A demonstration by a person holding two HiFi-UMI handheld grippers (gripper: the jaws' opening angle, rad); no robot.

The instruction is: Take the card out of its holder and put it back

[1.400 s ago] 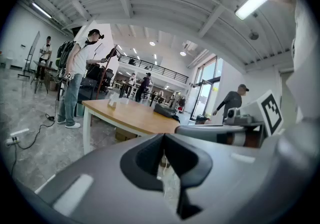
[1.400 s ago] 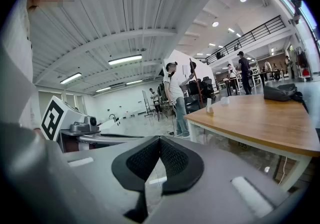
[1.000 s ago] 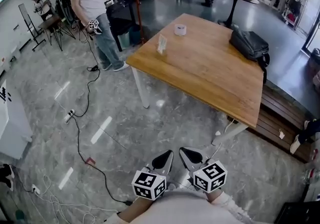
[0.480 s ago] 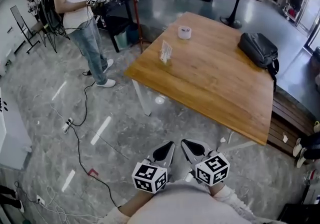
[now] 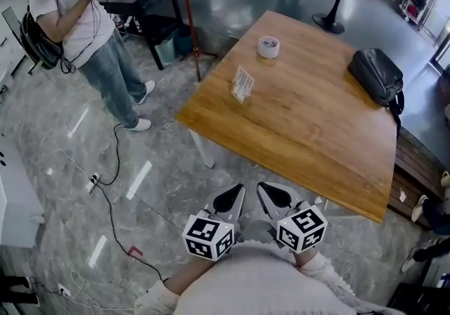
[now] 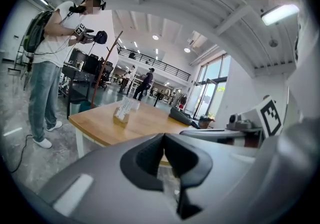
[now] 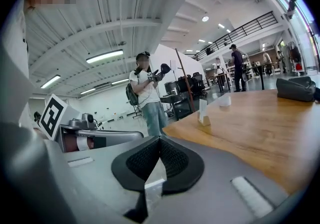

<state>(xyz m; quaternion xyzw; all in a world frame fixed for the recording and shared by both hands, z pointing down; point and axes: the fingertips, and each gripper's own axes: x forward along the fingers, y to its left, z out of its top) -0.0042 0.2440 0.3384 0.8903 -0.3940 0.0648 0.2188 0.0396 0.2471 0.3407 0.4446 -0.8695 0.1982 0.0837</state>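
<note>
While both tools ride tucked against the wearer's waist, the left gripper and the right gripper each show their dark pads pressed together at the tip with nothing between them, so both are clenched and empty. In the head view they sit side by side, marker cubes uppermost, noses angled slightly toward each other and a little downward, aimed at the near corner of the table. They hold the same place at the bottom of that view as a second ago, while everything beyond them has shifted. The table now fills more of the picture and its near edge lies closer to the jaws, and the bystander has slid toward the upper left corner. This reads as the wearer walking up to the work, with the task itself not yet begun. The card stands upright in its holder near the table's left edge, well apart from both grippers. A tape roll lies beyond the card and a bag sits far to the right.
</note>
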